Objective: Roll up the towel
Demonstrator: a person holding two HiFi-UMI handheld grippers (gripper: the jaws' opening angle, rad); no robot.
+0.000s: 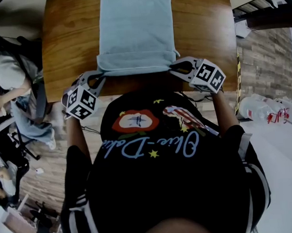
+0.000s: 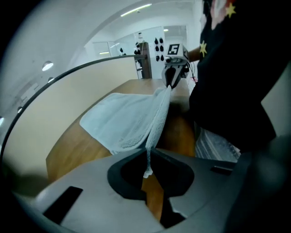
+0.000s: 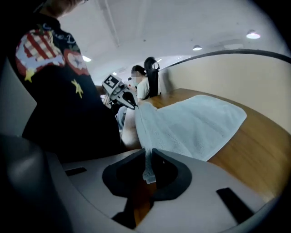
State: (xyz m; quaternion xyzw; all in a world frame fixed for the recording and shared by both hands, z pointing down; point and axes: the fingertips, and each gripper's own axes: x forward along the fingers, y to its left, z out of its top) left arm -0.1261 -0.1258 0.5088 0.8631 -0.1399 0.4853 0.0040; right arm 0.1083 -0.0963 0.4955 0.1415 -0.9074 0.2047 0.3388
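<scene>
A pale blue towel (image 1: 136,29) lies lengthwise on the wooden table (image 1: 66,49), its near edge lifted off the wood. My left gripper (image 1: 100,72) is shut on the towel's near left corner; in the left gripper view the towel (image 2: 127,120) hangs from between the pinched jaws of the left gripper (image 2: 148,160). My right gripper (image 1: 173,66) is shut on the near right corner; in the right gripper view the towel's (image 3: 191,125) edge is clamped in the right gripper (image 3: 148,164). The hem stretches taut between both grippers.
A person sits at the left of the table beside a chair (image 1: 11,83). Plastic bottles (image 1: 262,109) lie on a white surface at the right. The table's near edge (image 1: 129,90) runs just under the grippers, close to my body.
</scene>
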